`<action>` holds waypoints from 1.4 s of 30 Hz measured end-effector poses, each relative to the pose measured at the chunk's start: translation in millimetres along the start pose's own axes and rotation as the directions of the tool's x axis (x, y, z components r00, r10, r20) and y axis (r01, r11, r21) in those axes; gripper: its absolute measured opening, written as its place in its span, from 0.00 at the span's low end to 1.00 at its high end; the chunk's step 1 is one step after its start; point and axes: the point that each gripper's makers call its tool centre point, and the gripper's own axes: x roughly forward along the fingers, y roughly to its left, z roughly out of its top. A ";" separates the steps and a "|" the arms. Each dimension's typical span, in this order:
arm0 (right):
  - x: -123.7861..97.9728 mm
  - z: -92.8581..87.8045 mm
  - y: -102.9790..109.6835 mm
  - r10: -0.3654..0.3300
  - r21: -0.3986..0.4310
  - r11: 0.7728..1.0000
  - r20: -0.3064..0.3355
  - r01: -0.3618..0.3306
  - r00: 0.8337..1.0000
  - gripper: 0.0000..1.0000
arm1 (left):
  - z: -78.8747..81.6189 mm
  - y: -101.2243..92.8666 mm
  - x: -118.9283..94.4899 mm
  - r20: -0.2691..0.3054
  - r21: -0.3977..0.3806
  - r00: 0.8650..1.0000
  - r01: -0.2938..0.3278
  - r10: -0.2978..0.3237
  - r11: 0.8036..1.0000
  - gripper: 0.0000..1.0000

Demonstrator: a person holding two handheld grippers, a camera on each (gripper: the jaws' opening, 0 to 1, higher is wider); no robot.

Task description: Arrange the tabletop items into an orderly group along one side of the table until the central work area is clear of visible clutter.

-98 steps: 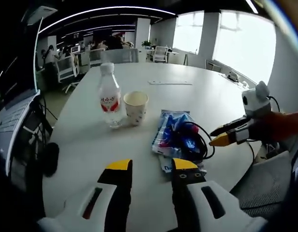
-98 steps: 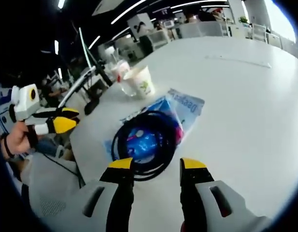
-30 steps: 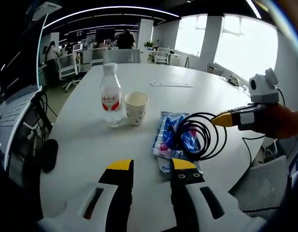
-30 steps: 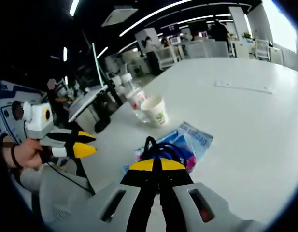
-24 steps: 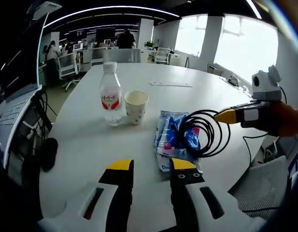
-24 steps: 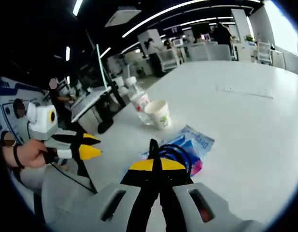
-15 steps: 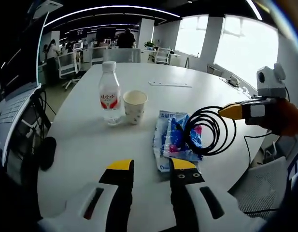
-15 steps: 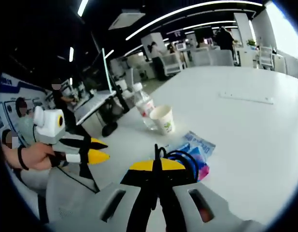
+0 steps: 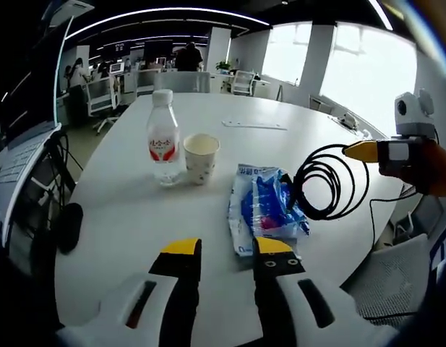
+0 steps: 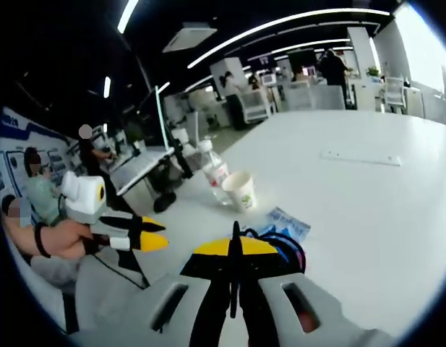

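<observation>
A black coiled cable (image 9: 329,181) hangs in the air to the right of a blue plastic packet (image 9: 264,210), with my right gripper (image 9: 363,151) shut on its top edge. In the right gripper view the shut jaws (image 10: 233,249) pinch the cable (image 10: 235,233) above the packet (image 10: 286,221). A water bottle (image 9: 163,148) and a paper cup (image 9: 202,159) stand upright side by side on the white table (image 9: 136,217). My left gripper (image 9: 225,249) is open near the table's front edge with nothing between its jaws; in the right gripper view it (image 10: 156,233) comes in from the left.
A thin white strip (image 9: 254,125) lies farther back on the table, also seen as the strip (image 10: 360,157). Bottle (image 10: 214,172) and cup (image 10: 242,191) stand beyond the packet. Office chairs, desks and people fill the room behind. A grey chair (image 9: 396,289) sits at the table's right edge.
The right gripper, open over the coil 3.3 s ago, has shut on the cable, lifted it off the blue packet and carried it up and to the right. The left gripper has barely moved.
</observation>
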 end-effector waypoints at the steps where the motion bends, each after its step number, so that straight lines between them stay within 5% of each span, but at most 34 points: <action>1: -3.6 1.2 -0.8 -0.006 0.003 1.000 0.006 0.006 1.000 0.00 | 0.2 -0.6 0.2 0.000 0.000 1.000 0.001 -0.001 1.000 0.27; 23: -41.8 -27.1 -48.7 -0.154 0.103 0.983 0.011 0.152 0.988 0.00 | -3.0 -3.7 2.4 -0.009 0.013 1.000 0.014 -0.014 1.000 0.27; 32: -38.5 -28.5 -66.0 -0.179 0.103 0.979 0.003 0.177 0.984 0.00 | -1.2 -0.6 0.7 -0.010 0.018 1.000 0.010 -0.010 1.000 0.27; 42: -33.0 -49.6 -91.3 -0.217 0.146 0.965 -0.038 0.220 0.975 0.00 | -2.4 5.2 -2.2 -0.012 0.012 1.000 -0.003 0.003 1.000 0.27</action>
